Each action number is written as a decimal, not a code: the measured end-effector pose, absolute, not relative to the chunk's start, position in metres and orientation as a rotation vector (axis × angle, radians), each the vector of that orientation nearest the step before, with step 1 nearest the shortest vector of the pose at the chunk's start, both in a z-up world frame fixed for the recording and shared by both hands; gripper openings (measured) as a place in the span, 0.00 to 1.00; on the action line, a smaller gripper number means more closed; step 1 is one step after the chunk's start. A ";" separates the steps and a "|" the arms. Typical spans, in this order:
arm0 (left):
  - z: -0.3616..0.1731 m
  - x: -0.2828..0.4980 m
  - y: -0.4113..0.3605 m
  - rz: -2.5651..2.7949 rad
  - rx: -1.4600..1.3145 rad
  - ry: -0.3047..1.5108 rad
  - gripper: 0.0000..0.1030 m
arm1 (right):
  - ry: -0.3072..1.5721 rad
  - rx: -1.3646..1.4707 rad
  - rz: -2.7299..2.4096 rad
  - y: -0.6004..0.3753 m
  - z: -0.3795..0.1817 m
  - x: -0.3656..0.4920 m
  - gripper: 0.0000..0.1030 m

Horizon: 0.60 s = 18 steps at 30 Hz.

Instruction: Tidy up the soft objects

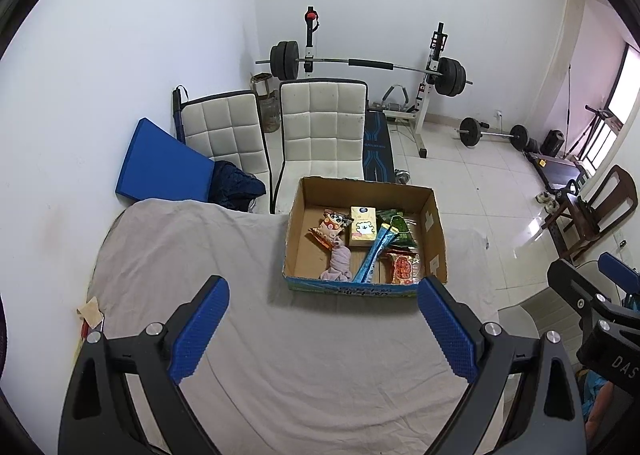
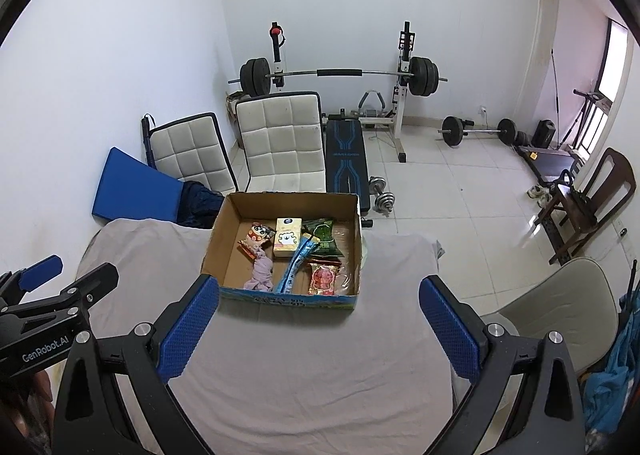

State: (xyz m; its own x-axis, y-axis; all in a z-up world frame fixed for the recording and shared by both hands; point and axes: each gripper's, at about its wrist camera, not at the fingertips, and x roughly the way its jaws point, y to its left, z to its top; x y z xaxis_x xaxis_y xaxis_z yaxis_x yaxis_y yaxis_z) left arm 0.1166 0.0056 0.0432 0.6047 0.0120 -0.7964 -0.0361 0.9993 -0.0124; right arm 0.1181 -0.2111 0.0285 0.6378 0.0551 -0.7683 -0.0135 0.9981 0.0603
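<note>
A cardboard box (image 1: 434, 231) (image 2: 228, 231) stands at the far edge of a table covered with a grey cloth (image 1: 200, 255) (image 2: 320, 355). In it lie a pink cloth (image 1: 338, 263) (image 2: 262, 273), a yellow tissue pack (image 1: 363, 231) (image 2: 287, 242), a cartoon snack bag (image 1: 330, 229) (image 2: 256, 239), a long blue packet (image 1: 374, 255) (image 2: 296, 265), green packets (image 1: 402, 231) (image 2: 324, 237) and a red packet (image 1: 405, 269) (image 2: 325, 277). My left gripper (image 1: 323, 329) is open and empty, above the cloth in front of the box. My right gripper (image 2: 319, 325) is open and empty, also in front of the box.
Two white padded chairs (image 1: 320, 127) (image 2: 280, 143) stand behind the table, with a blue mat (image 1: 160, 163) and dark cloth at the left. A barbell rack (image 1: 368, 67), bench and dumbbells (image 2: 382, 191) stand further back. A beige chair (image 2: 560, 295) is at the right.
</note>
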 end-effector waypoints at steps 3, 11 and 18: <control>0.043 0.117 0.005 0.028 -0.029 0.921 0.94 | 0.878 0.053 0.035 -0.212 0.029 0.119 0.99; 0.043 0.117 0.005 0.030 -0.026 0.921 0.94 | 0.878 0.061 0.039 -0.215 0.029 0.118 0.99; 0.039 0.114 0.000 0.032 -0.013 0.925 0.94 | 0.879 0.057 0.037 -0.215 0.029 0.118 0.99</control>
State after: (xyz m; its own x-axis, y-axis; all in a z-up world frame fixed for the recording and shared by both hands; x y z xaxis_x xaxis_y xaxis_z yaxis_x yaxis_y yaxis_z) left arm 0.1141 -0.0005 0.0394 0.6013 0.0226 -0.7987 -0.0334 0.9994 0.0031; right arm 0.1181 -0.2150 0.0286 0.6372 0.0561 -0.7686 -0.0088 0.9978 0.0656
